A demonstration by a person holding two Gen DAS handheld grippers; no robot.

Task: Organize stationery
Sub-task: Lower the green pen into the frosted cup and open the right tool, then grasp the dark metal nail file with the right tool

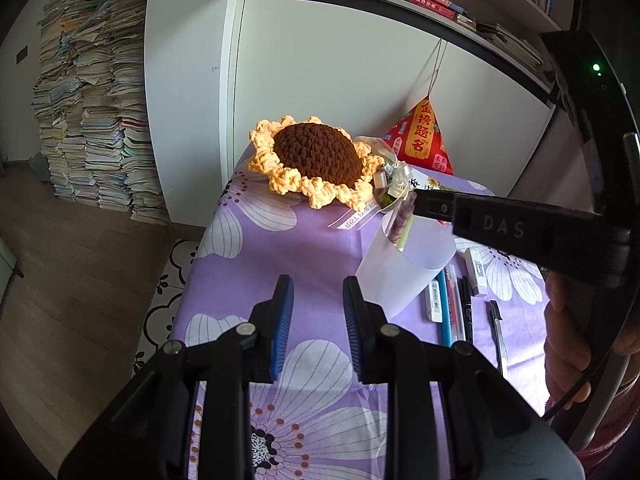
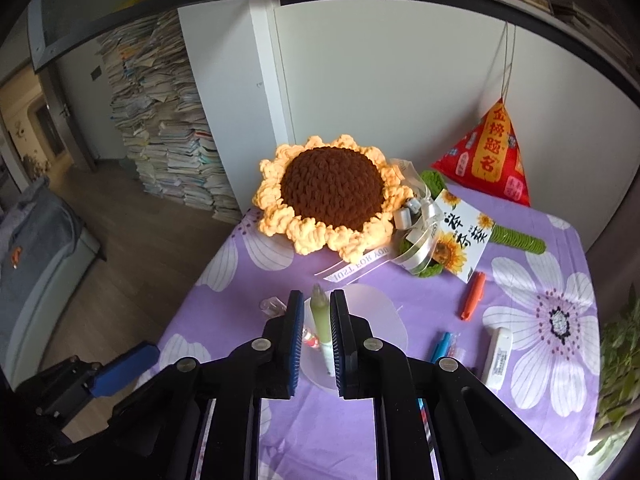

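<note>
Green pen [image 2: 321, 320]: clamped in the right gripper [image 2: 314, 316] over the white cup [image 1: 404, 264] mid-table; left gripper [image 1: 318, 312] slack and empty just left; advice, keep the pen upright, centre on the mouth, then unclench.

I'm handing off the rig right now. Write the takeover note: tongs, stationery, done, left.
Right tongs: shut on a green pen, held over the translucent cup.
Left tongs: open, empty, beside the cup.
Done: at least one pen already stands in the cup.
Left: drop the green pen in; then the orange pen, blue pen, white eraser and other pens on the purple cloth.
</note>
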